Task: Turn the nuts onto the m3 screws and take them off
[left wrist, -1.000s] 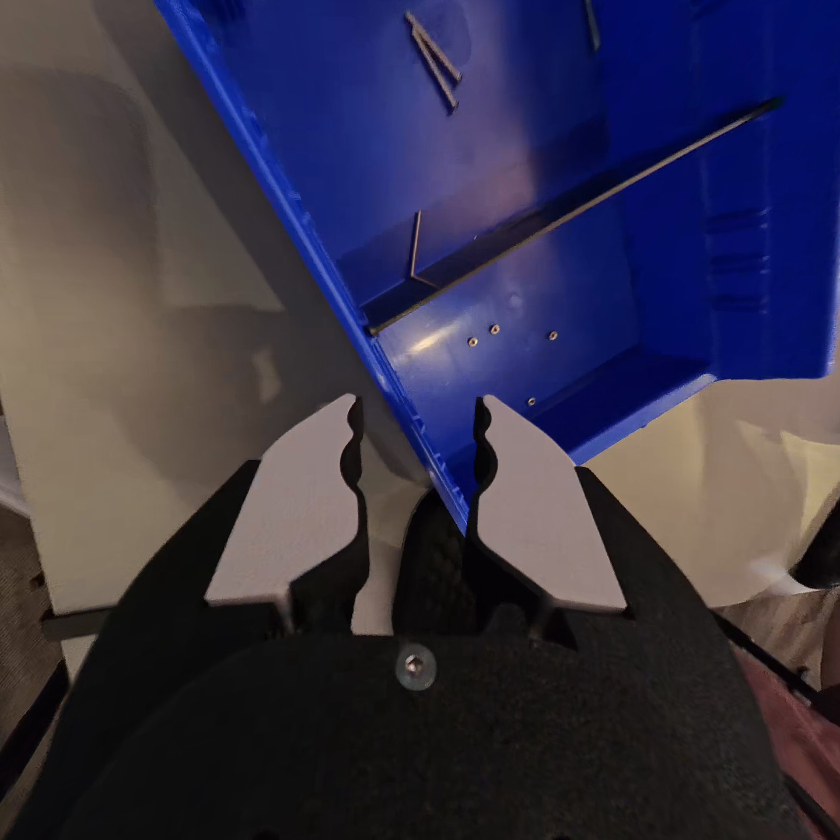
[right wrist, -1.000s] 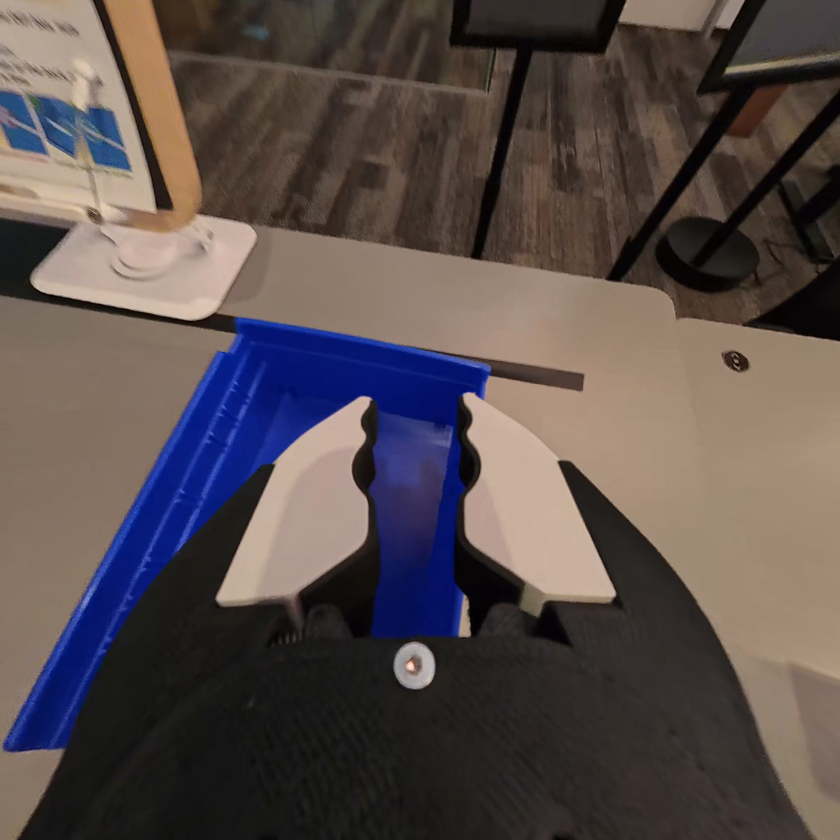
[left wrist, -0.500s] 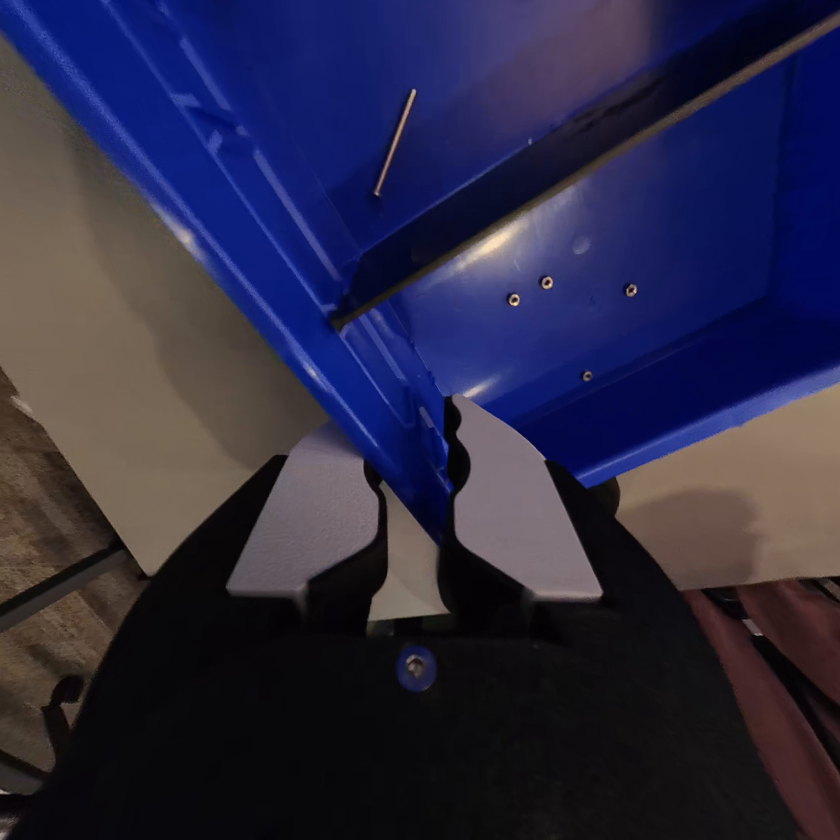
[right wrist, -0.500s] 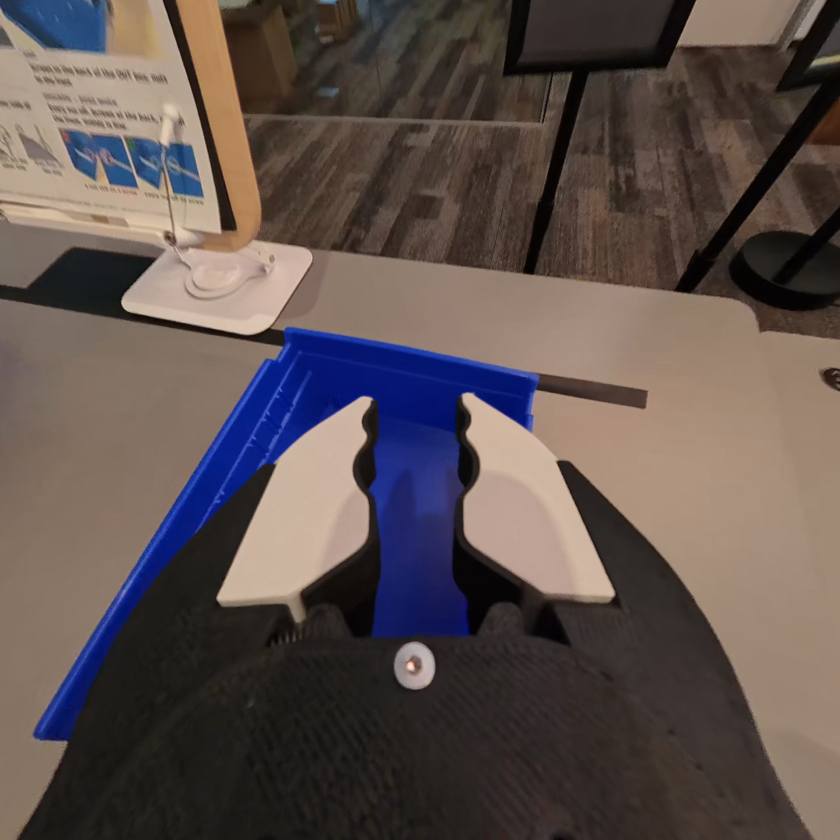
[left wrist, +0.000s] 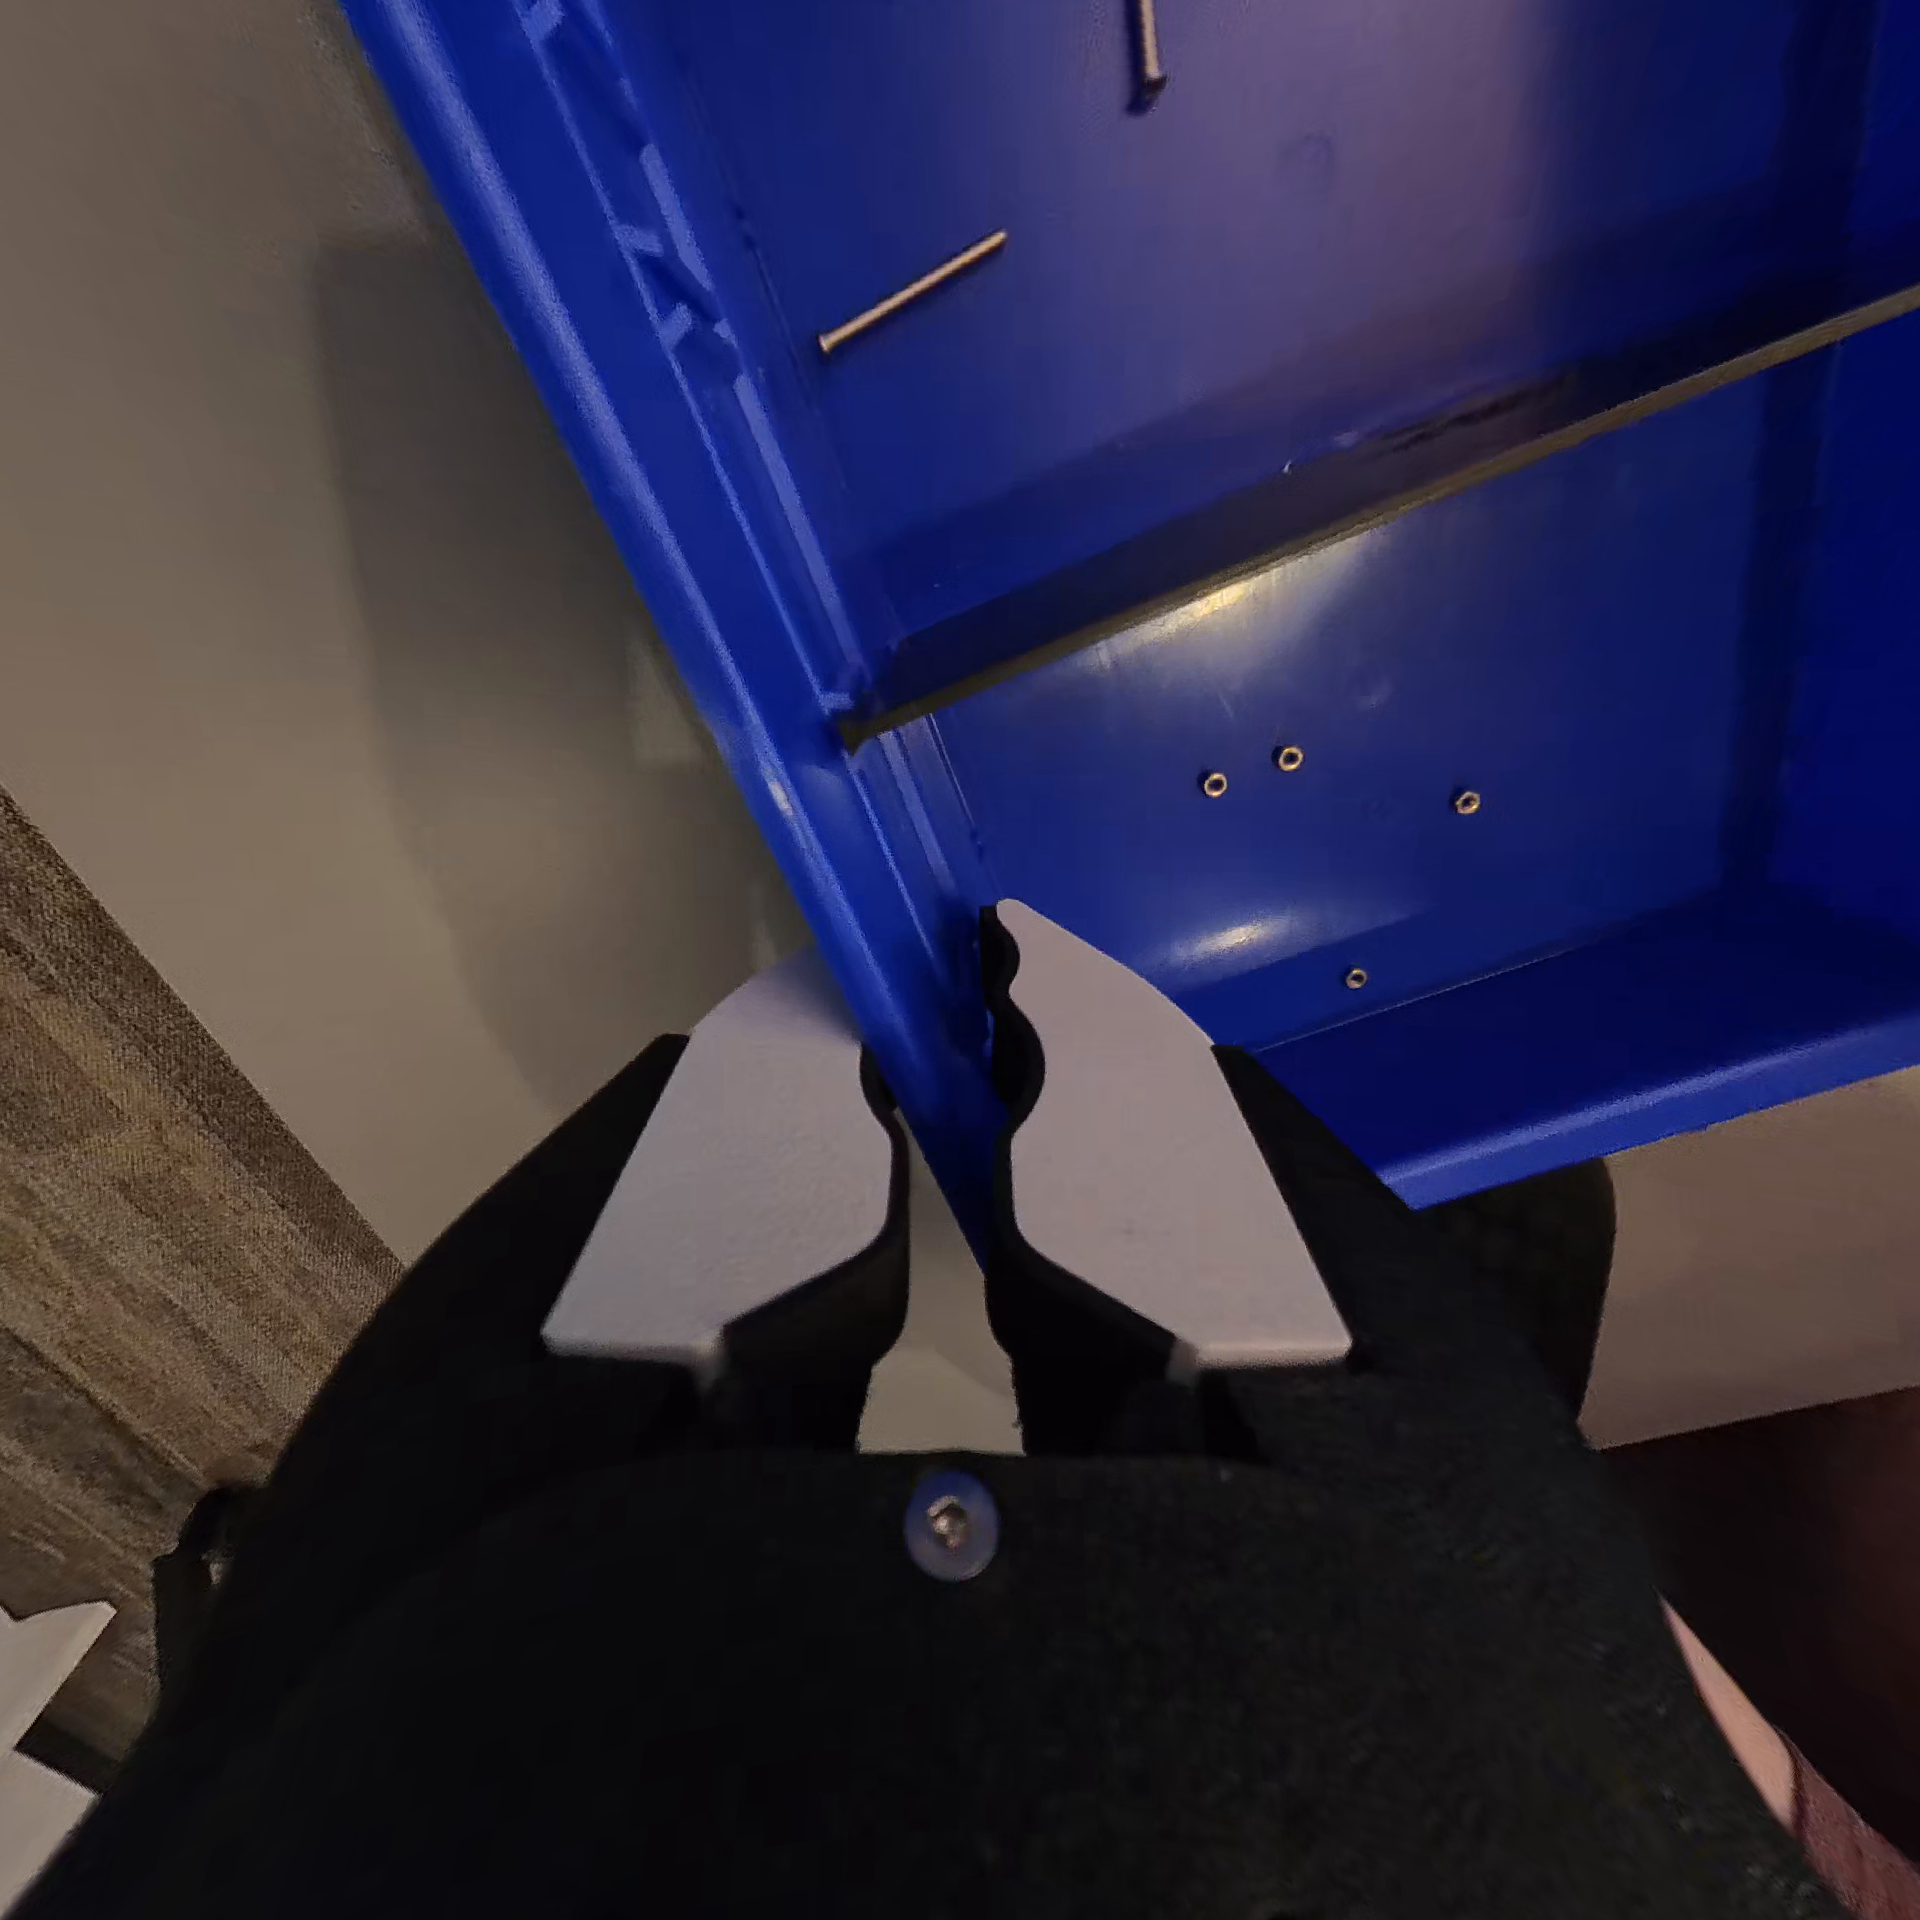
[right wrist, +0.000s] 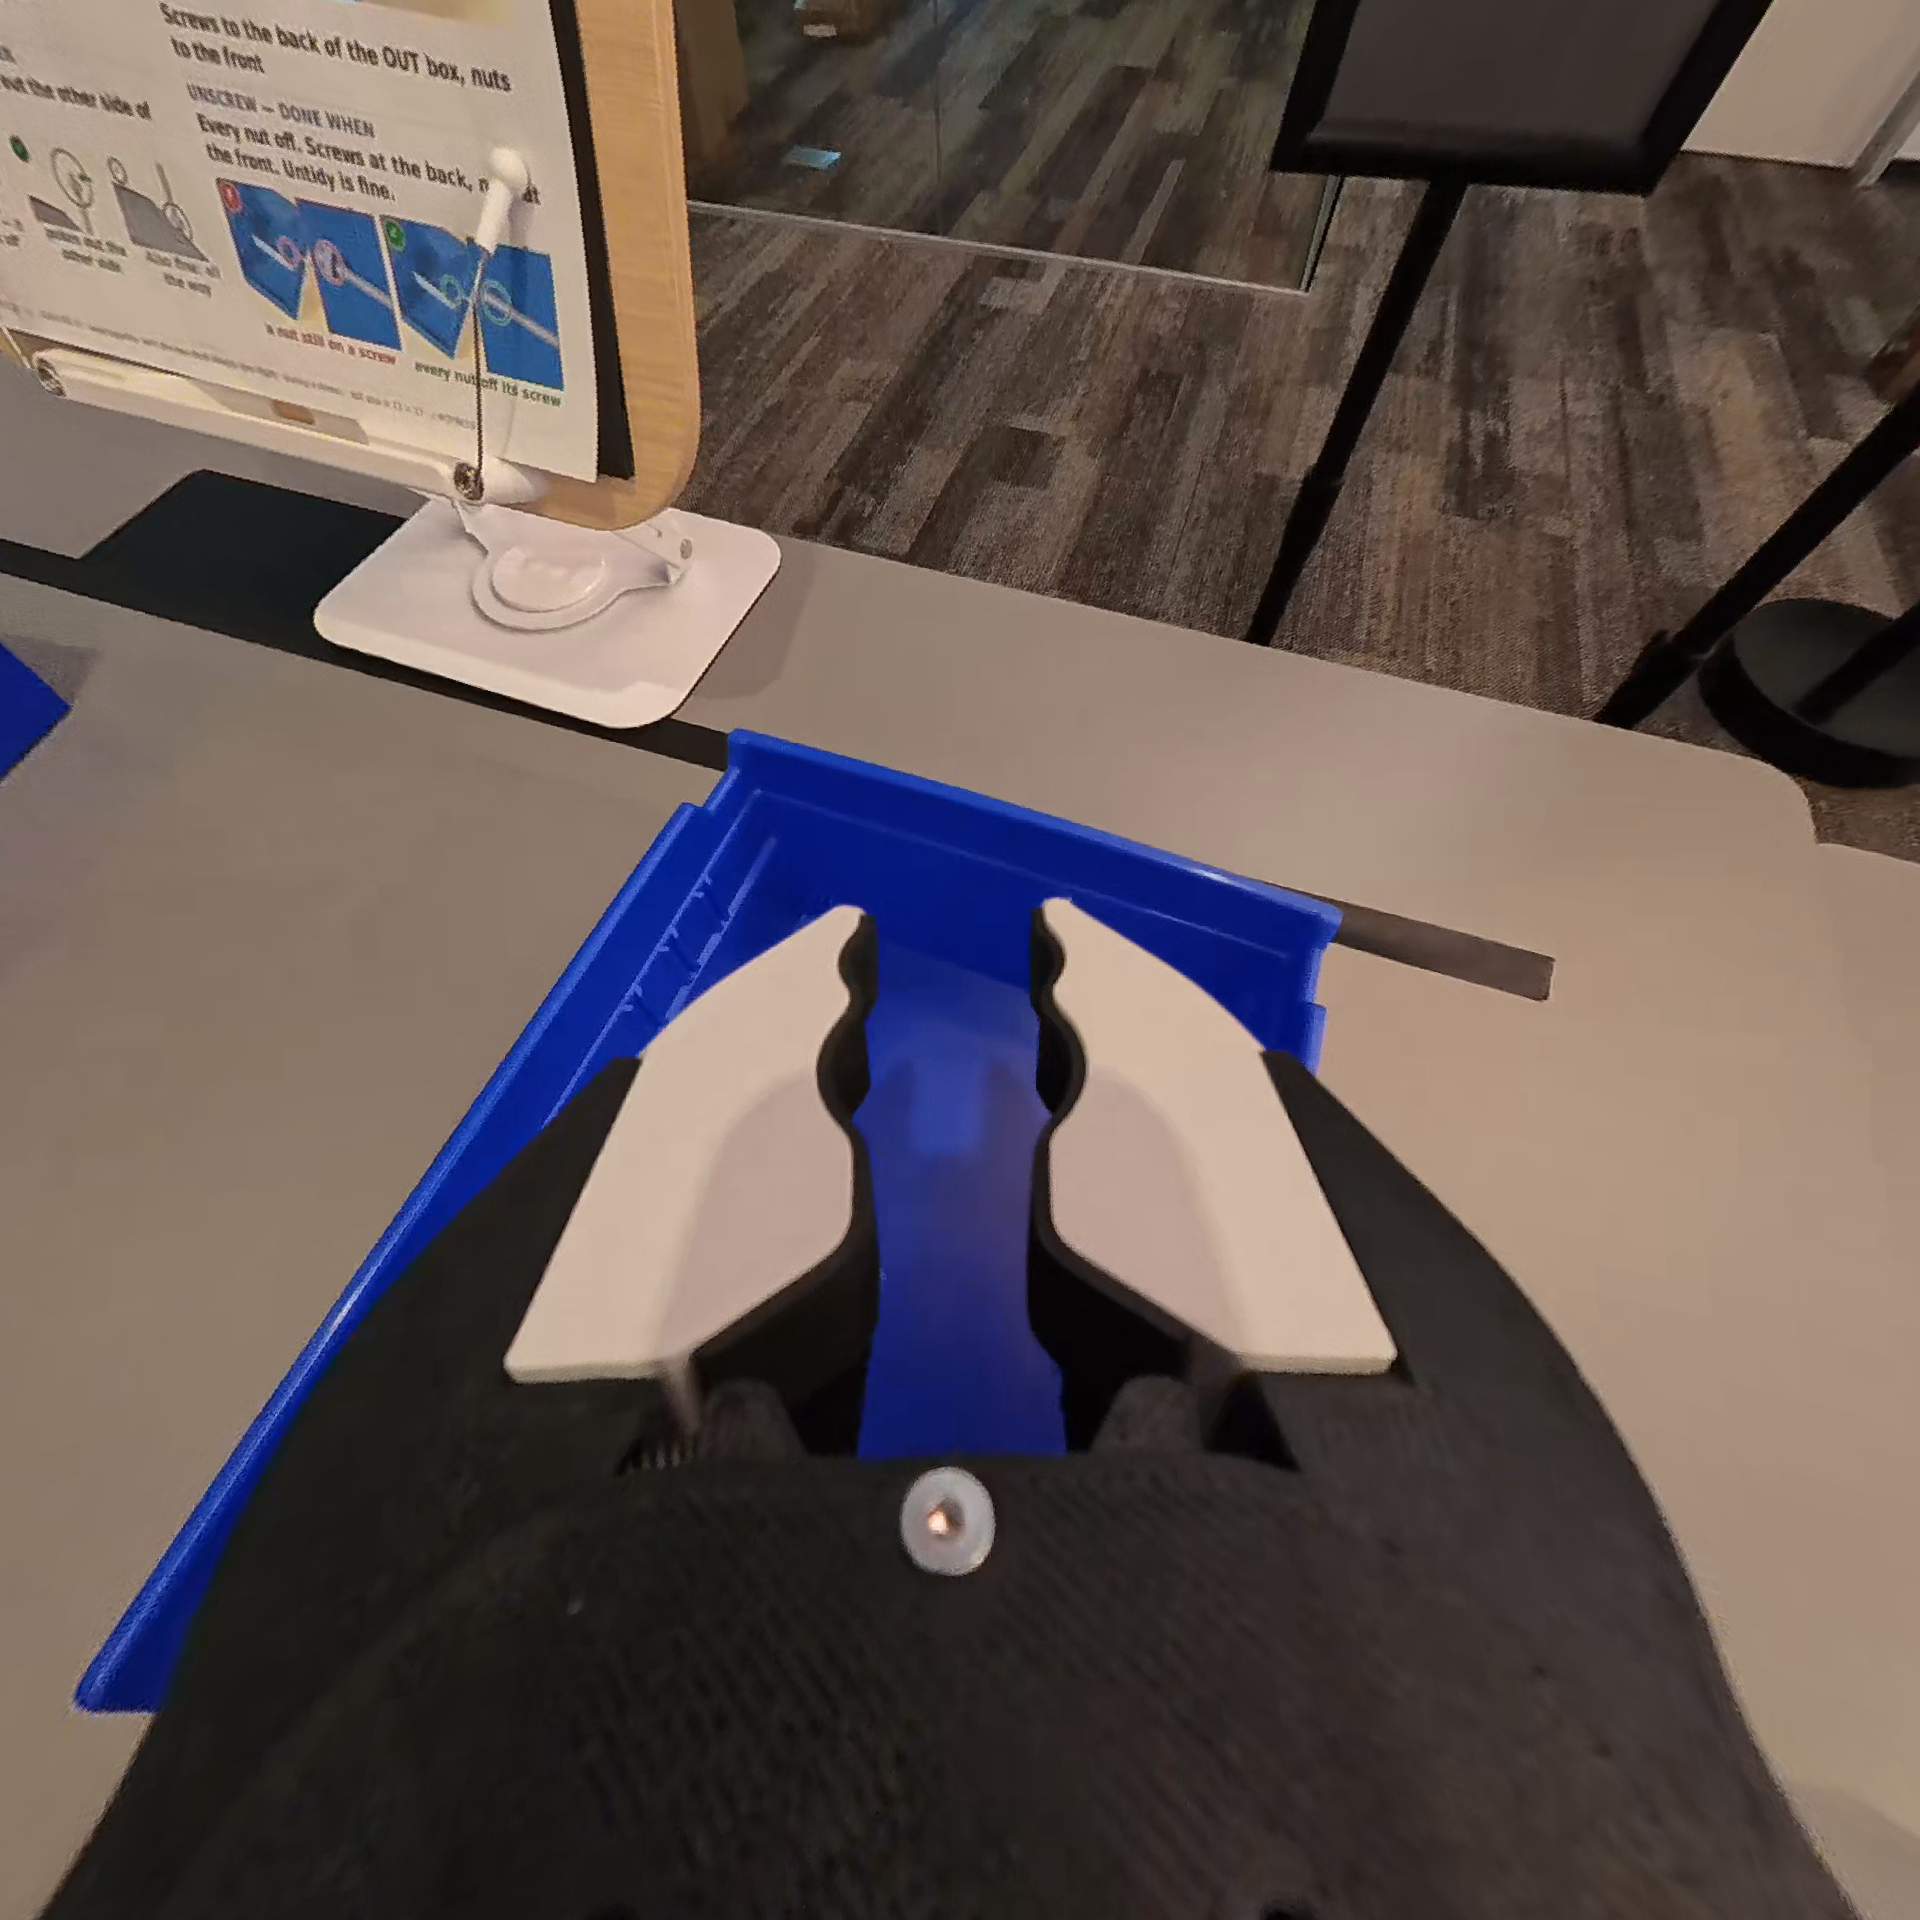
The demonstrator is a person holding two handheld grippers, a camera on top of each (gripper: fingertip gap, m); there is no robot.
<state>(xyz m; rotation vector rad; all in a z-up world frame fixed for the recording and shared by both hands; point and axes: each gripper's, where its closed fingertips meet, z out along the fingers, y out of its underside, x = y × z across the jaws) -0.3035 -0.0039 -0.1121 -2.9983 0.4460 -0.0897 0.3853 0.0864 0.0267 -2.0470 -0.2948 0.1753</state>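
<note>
A blue bin (left wrist: 727,582) fills the left wrist view, split by a dark divider (left wrist: 1351,520). Several small nuts (left wrist: 1289,757) lie in its near compartment. Long thin screws (left wrist: 912,292) lie in the far one. My left gripper (left wrist: 925,966) is shut on the bin's left side wall near the front corner, one finger outside and one inside. In the right wrist view my right gripper (right wrist: 951,920) is open and empty, held over a blue bin (right wrist: 997,831) whose visible floor is bare. My fingers hide much of that bin's inside.
The bins stand on a grey table (right wrist: 312,935). A white-based stand with an instruction sheet (right wrist: 551,592) is at the back left. A dark slot (right wrist: 1455,961) runs beside the bin. Another blue corner (right wrist: 26,707) shows at the far left. Black floor stands (right wrist: 1818,686) are beyond the table. Left tips to right tips: about 70 centimetres. The right tips stand about 30 centimetres off the dark slot (right wrist: 1455,961).
My left gripper has closed from open onto the bin's side wall. My right gripper has stayed open, and its view has shifted so the bin and the stand now sit further right.
</note>
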